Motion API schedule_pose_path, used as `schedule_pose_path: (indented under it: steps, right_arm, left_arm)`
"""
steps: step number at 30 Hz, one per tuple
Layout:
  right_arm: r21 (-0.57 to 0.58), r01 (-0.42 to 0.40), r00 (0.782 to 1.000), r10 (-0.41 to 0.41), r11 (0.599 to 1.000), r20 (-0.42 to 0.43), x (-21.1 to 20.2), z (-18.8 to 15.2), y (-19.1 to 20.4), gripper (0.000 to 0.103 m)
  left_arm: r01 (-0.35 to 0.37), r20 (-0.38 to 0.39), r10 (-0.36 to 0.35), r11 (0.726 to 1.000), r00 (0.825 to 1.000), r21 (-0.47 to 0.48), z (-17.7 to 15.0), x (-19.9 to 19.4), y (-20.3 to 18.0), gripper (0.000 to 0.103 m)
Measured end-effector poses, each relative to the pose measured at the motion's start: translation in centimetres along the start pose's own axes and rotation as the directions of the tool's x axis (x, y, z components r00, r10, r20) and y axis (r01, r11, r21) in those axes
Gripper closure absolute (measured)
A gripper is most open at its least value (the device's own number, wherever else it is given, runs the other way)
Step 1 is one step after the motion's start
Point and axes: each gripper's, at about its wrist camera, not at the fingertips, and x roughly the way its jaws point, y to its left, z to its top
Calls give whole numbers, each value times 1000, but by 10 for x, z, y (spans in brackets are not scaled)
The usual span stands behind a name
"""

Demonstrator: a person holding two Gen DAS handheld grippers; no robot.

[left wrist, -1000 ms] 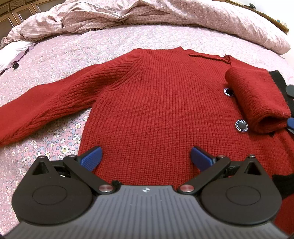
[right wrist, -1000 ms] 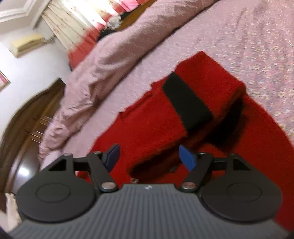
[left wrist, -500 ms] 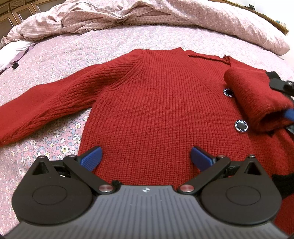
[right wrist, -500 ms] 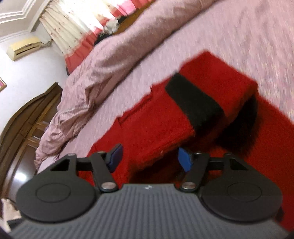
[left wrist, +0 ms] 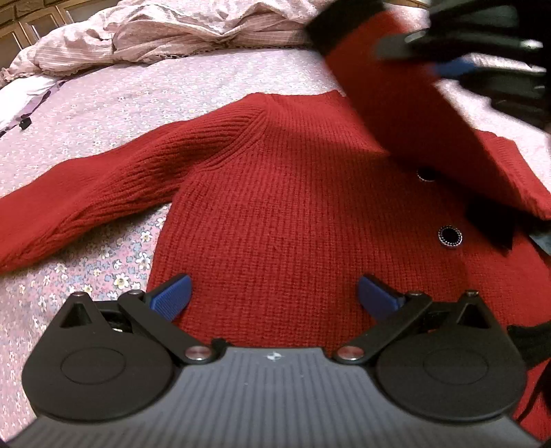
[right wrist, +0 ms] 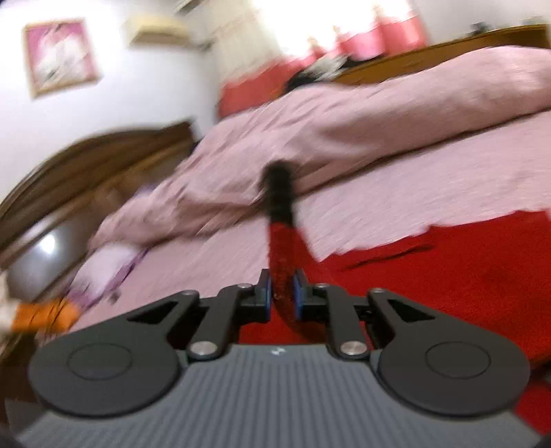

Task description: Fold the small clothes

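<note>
A red knitted cardigan (left wrist: 292,206) with black buttons (left wrist: 450,236) lies spread flat on the bed, one sleeve (left wrist: 103,193) stretched out to the left. My left gripper (left wrist: 273,296) hovers open over its lower hem, nothing between the blue pads. The other sleeve (right wrist: 280,248), red with a black cuff (right wrist: 279,193), is lifted off the cardigan's body (right wrist: 447,268). My right gripper (right wrist: 281,293) is closing its jaws, and the pads press on this sleeve from both sides. In the left wrist view the raised sleeve (left wrist: 396,96) and the blurred right gripper (left wrist: 458,65) hang at the upper right.
A pink floral sheet (left wrist: 103,103) covers the bed. A crumpled pink duvet (left wrist: 206,31) is piled along the far side. A wooden headboard (right wrist: 86,162) stands behind it. A small white and purple item (left wrist: 24,100) lies at the left edge.
My right gripper has closed on the folded sleeve and carried it up and across, rolling as it went. The sleeve now hangs above the cardigan. The left gripper has not moved.
</note>
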Motion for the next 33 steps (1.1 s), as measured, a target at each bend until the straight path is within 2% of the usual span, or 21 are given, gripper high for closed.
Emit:
schedule_pose_path:
  steps: [2, 3, 5, 7, 8, 13, 20, 27, 33]
  right_arm:
    - [-16, -20, 995, 18, 1000, -93, 13, -4, 7, 80]
    - [-16, -24, 991, 21, 1000, -129, 17, -6, 8, 71]
    - [-1, -43, 989, 43, 999, -139, 15, -10, 6, 63]
    - [14, -61, 990, 62, 998, -130, 7, -11, 2, 48]
    - [16, -63, 990, 65, 998, -128, 3, -11, -1, 45]
    - [22, -36, 994, 38, 999, -103, -15, -9, -16, 44]
    - [58, 108, 992, -104, 992, -73, -49, -10, -61, 43]
    - [108, 223, 975, -220, 969, -40, -78, -5, -104, 43]
    - [48, 316, 948, -313, 948, -53, -73, 6, -131, 43]
  left_arm:
    - [7, 1, -7, 1000, 1000, -4, 0, -1, 2, 0]
    - [12, 0, -12, 1000, 1000, -6, 1, -2, 3, 0]
    - [20, 1, -20, 1000, 1000, -10, 2, -2, 6, 0]
    - [24, 2, -24, 1000, 1000, -17, 3, -3, 8, 0]
    - [26, 2, -26, 999, 1000, -19, 3, -4, 9, 0]
    - [44, 27, -44, 999, 999, -22, 7, -14, 15, 0]
    - [74, 83, -70, 997, 994, -38, 18, -26, 27, 0]
    - [110, 111, -109, 994, 988, -9, 40, -13, 26, 0]
    - [95, 118, -96, 995, 988, 18, 63, 14, 25, 7]
